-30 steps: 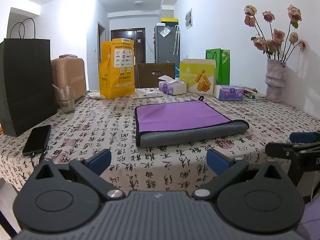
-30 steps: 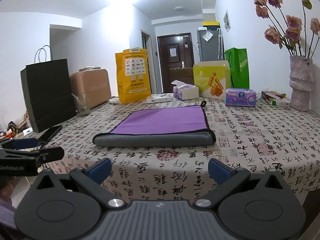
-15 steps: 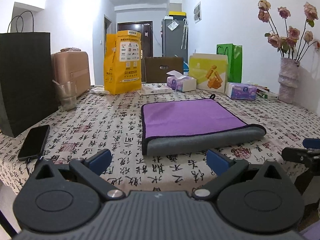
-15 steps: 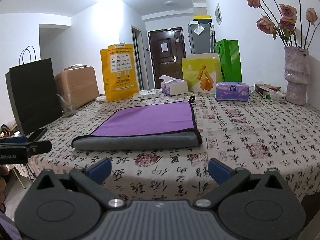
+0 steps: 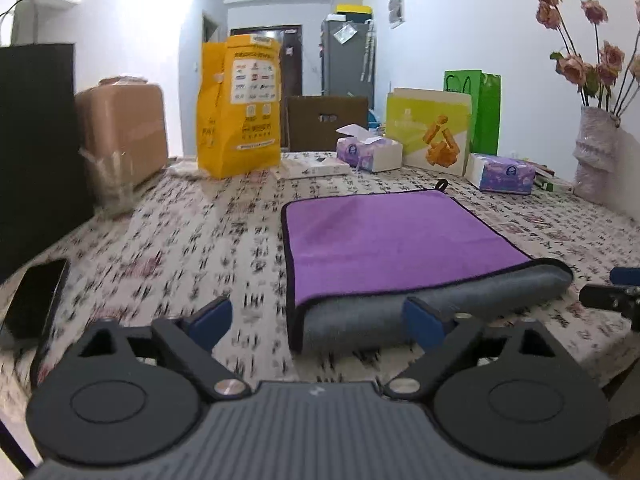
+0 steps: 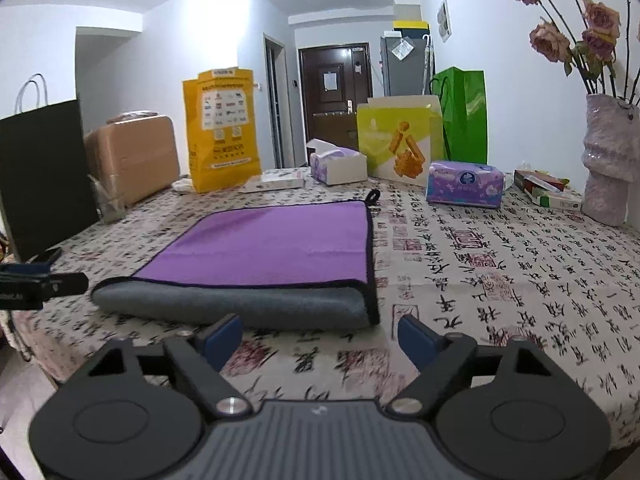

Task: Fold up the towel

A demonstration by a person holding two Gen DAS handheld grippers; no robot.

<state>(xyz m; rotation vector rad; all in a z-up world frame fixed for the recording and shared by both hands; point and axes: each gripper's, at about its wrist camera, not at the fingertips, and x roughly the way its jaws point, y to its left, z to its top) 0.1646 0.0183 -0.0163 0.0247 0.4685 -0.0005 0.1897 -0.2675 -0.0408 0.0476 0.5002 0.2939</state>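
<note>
We see the purple towel (image 5: 394,244) folded, grey fold nearest; our left gripper (image 5: 318,320) and right gripper (image 6: 320,338) gape wide, holding nothing.

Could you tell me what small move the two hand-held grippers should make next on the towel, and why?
Probably ease both forward and down to the towel's near grey folded edge. The left hand-held gripper and the right hand-held gripper are both open and empty, each lined up short of a near corner, neither touching the cloth. It already lies folded once on the table, so another fold needs a grasp first.
</note>
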